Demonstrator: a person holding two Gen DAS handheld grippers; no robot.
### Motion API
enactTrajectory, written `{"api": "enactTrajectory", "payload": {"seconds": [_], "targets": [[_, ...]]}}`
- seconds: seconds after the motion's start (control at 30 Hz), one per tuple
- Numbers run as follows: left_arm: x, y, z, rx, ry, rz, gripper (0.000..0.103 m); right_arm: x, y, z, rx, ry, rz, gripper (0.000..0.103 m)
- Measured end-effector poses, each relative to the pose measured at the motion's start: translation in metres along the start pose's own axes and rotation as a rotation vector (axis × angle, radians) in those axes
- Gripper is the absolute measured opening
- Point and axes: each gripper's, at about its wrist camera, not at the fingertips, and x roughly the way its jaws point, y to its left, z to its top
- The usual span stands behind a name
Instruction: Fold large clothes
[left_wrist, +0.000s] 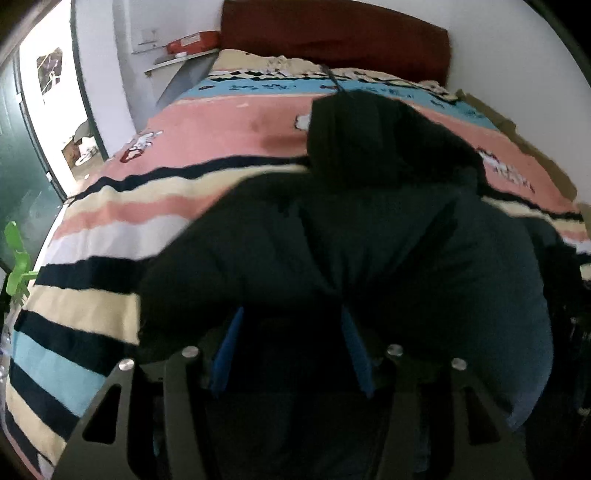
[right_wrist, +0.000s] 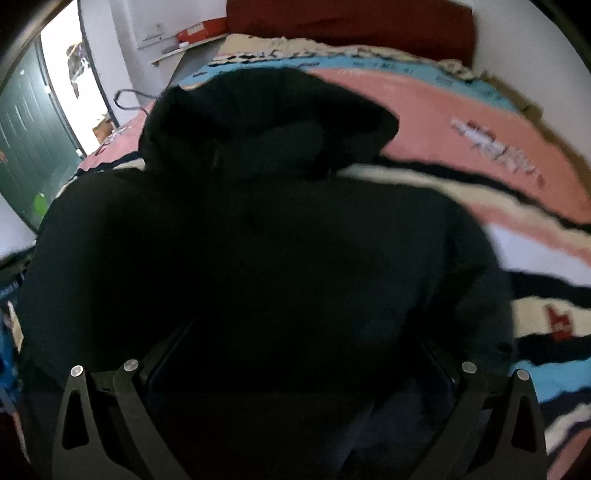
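A large black hooded jacket (left_wrist: 351, 240) lies on a striped bed cover, hood pointing toward the headboard. It also fills the right wrist view (right_wrist: 266, 240). My left gripper (left_wrist: 291, 314) has its blue-padded fingers (left_wrist: 229, 343) set apart with jacket fabric bunched between them; whether they clamp it is unclear. My right gripper (right_wrist: 299, 332) stands wide apart over the jacket's lower part, its fingertips lost in the dark fabric.
The bed cover (left_wrist: 229, 122) has pink, blue, cream and black stripes. A dark red headboard (left_wrist: 332, 33) stands at the far end. A shelf with a red box (left_wrist: 192, 40) is on the left wall, by a green door (left_wrist: 22, 177).
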Motion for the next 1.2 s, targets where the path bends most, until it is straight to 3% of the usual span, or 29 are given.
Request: {"api": "enactTrajectory", "payload": {"seconds": [0.23,0.33,0.5,0.57,0.67,0.73,1.0,1.2], "targets": [[0.000,-0.004,-0.003,-0.011,0.032,0.048,0.053,0.003,0.002,0.002,-0.035,0.017,-0.023,0.102],[-0.021,-0.004,-0.003,-0.029,0.023,0.067,0.053,-0.019,0.006,0.003,-0.052,-0.002,-0.067,0.102],[-0.050,-0.009,-0.019,-0.026,-0.012,0.055,0.053,-0.070,0.016,-0.012,-0.073,-0.093,-0.036,0.102],[-0.043,-0.010,-0.028,-0.028,0.015,0.064,0.053,-0.062,0.018,-0.021,-0.074,-0.053,-0.022,0.102],[-0.034,-0.013,-0.031,-0.017,0.064,0.066,0.053,-0.025,0.014,-0.033,-0.062,0.083,-0.059,0.102],[-0.041,-0.012,-0.026,-0.021,0.084,0.063,0.053,-0.021,0.009,-0.035,-0.031,0.107,-0.052,0.102],[-0.100,0.030,0.010,-0.116,0.013,-0.036,0.054,-0.101,-0.007,-0.017,-0.011,-0.030,-0.038,0.102],[-0.108,0.064,0.067,-0.189,-0.030,-0.112,0.059,-0.134,-0.048,0.054,0.014,-0.145,-0.060,0.102]]}}
